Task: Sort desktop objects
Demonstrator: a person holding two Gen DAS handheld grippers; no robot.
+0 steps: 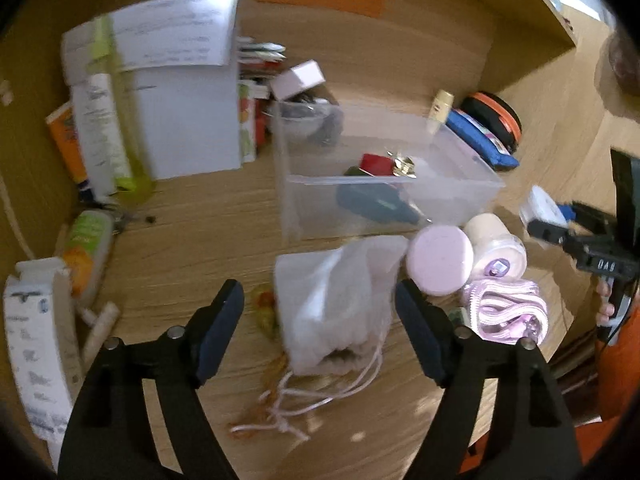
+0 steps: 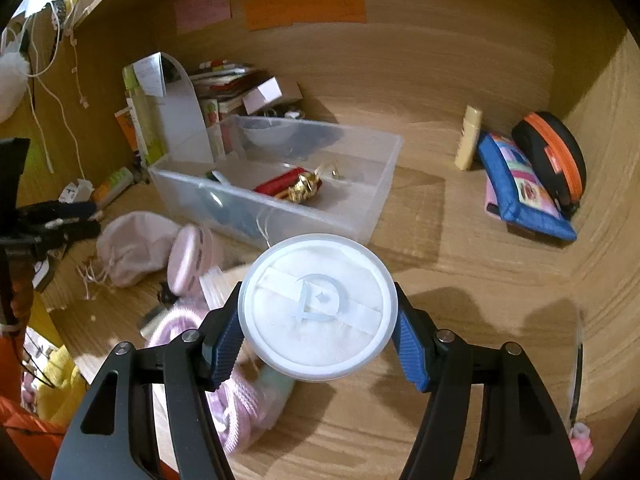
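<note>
A round white plastic puff case (image 2: 318,307) is pinched at its rim between the right gripper (image 2: 318,332) pads, flat lid up, probably so it can be dropped into the clear plastic bin (image 2: 362,216) just ahead. The left gripper (image 1: 320,320) is spread wide and empty over a soft drawstring pouch (image 1: 332,308) (crumpled cloth, so probably easily squashed).

1. A clear bin (image 2: 280,184) is sitting mid-desk (image 2: 460,280), with a stack of books (image 2: 224,80) standing behind it.
2. A drawstring pouch (image 1: 336,300) is lying in front of the bin, between the left gripper's (image 1: 320,320) spread fingers.
3. Two round jars (image 1: 440,260) are lying just right of the pouch.
4. A zip pouch (image 2: 520,184) is leaning against a round case (image 2: 552,156) to the bin's right.
5. A round lidded container (image 2: 318,306) is sitting between the right gripper's (image 2: 318,344) fingers, above the desk.
</note>
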